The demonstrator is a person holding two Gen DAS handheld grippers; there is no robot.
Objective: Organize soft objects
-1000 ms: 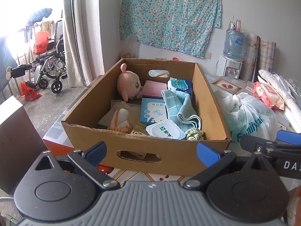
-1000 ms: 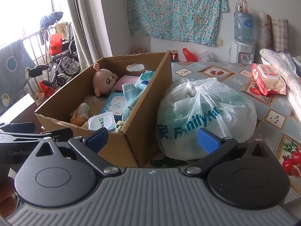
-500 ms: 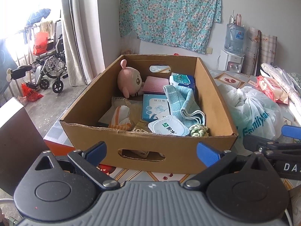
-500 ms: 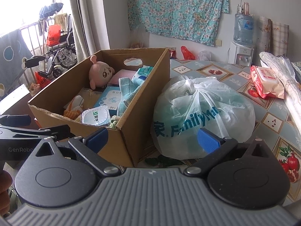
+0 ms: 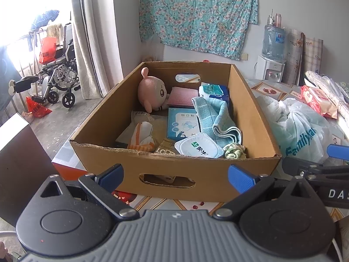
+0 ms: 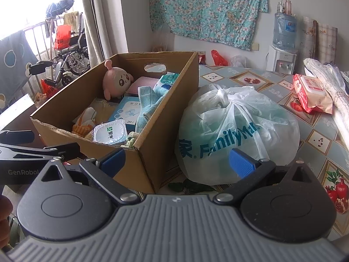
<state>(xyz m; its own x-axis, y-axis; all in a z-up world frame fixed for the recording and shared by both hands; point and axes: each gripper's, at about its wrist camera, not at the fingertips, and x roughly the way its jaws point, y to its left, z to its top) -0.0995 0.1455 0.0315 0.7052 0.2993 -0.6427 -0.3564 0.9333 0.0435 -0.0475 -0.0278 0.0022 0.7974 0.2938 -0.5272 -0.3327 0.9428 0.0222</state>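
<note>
Both spread wide and empty: left hand-held gripper (image 5: 175, 175), right hand-held gripper (image 6: 176, 160). Best to drop straight into the cardboard box (image 5: 250, 109) on the worktop (image 6: 257, 76), pinching the round, fuzzy pink plush toy (image 5: 151, 95) by its body. Beside it, limp ribbed blue towel (image 5: 214, 114); crinkly knotted plastic bag (image 6: 237, 128) outside.
</note>
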